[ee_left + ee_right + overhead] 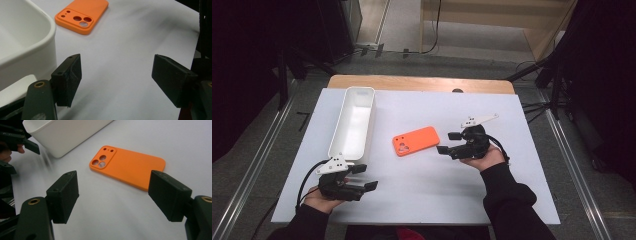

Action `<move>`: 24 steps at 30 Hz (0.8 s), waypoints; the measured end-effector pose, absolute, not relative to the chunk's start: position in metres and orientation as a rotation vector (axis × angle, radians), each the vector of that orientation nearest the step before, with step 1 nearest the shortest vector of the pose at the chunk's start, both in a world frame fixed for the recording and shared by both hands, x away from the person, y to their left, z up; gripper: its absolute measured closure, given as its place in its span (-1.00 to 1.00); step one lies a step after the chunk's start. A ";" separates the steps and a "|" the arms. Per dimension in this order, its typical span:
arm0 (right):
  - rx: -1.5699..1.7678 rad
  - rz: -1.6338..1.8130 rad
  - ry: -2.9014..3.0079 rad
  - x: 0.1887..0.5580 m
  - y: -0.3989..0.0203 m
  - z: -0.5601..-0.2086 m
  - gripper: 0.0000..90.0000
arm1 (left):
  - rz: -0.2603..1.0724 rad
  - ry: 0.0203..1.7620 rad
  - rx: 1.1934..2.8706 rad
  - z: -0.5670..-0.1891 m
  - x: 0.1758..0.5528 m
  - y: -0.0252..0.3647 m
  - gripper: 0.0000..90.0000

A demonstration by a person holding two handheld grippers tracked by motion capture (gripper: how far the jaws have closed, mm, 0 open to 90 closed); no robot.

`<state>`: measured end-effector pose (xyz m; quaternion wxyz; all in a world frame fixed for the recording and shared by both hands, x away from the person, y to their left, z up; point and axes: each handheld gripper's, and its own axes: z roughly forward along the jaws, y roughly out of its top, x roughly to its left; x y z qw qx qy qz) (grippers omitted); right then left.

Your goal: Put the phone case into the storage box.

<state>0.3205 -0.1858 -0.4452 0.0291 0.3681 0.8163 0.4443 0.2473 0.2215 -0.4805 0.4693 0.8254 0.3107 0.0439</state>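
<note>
From my seat, the orange phone case (415, 141) lies flat near the middle of the white counter (422, 190), camera cutouts toward the long white bin (354, 122) to its left, and nothing touches it. My right tongs (448, 142) sit just to the right of it, jaws apart with only bare counter between them; in the right gripper view the case (130, 166) lies ahead of the jaws, its near edge partly covered by the right jaw. My left tongs (364, 177) are down by the near left edge, just below the bin's near end, also spread apart and holding nothing.

Hard-to-see stuff: the left gripper view cuts the case (82, 15) off at the top edge and shows just a corner of the bin (27, 42). The room around the counter is mostly black. My left hand (319, 200) is mostly tucked under its tongs.

Pose-wise, both forearms come in from the bottom in dark sleeves. The right hand (484, 159) cups its tongs from below, jaws pointing left toward the case. The left tongs point right along the counter.
</note>
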 end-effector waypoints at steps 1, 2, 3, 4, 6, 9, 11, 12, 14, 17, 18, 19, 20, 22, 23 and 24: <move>1.135 1.373 2.516 0.322 -0.185 -0.445 -0.49 | 0.108 0.763 2.023 -0.481 0.247 0.221 -0.46; 1.133 1.371 2.516 0.324 -0.185 -0.444 -0.49 | 0.107 0.762 2.025 -0.481 0.247 0.221 -0.46; 1.135 1.366 2.517 0.325 -0.184 -0.444 -0.49 | 0.107 0.762 2.026 -0.481 0.247 0.221 -0.46; 1.135 1.362 2.518 0.327 -0.183 -0.443 -0.49 | 0.105 0.762 2.026 -0.481 0.248 0.221 -0.46; 1.133 1.356 2.520 0.331 -0.181 -0.443 -0.49 | 0.099 0.763 2.023 -0.481 0.248 0.222 -0.46; 1.136 1.352 2.521 0.338 -0.176 -0.445 -0.49 | 0.101 0.762 2.026 -0.481 0.248 0.222 -0.46; 1.142 1.349 2.526 0.342 -0.173 -0.445 -0.49 | 0.101 0.762 2.028 -0.481 0.248 0.222 -0.46; 1.140 1.350 2.530 0.343 -0.171 -0.445 -0.49 | 0.102 0.761 2.029 -0.481 0.248 0.222 -0.46; 1.131 1.344 2.535 0.346 -0.168 -0.445 -0.49 | 0.102 0.762 2.030 -0.481 0.248 0.222 -0.46; 1.137 1.336 2.537 0.350 -0.164 -0.443 -0.49 | 0.103 0.763 2.033 -0.482 0.248 0.222 -0.46; 1.141 1.339 2.540 0.351 -0.163 -0.443 -0.49 | 0.104 0.761 2.033 -0.482 0.248 0.222 -0.46; 1.138 1.336 2.543 0.352 -0.161 -0.442 -0.49 | 0.104 0.763 2.034 -0.482 0.248 0.222 -0.46; 1.135 1.335 2.542 0.354 -0.160 -0.441 -0.49 | 0.105 0.762 2.034 -0.482 0.248 0.222 -0.46; 1.134 1.335 2.542 0.355 -0.158 -0.441 -0.48 | 0.104 0.762 2.034 -0.482 0.248 0.222 -0.46; 1.130 1.337 2.541 0.359 -0.155 -0.439 -0.49 | 0.105 0.762 2.034 -0.482 0.248 0.222 -0.46; 1.130 1.340 2.539 0.361 -0.153 -0.439 -0.48 | 0.103 0.762 2.035 -0.482 0.248 0.222 -0.46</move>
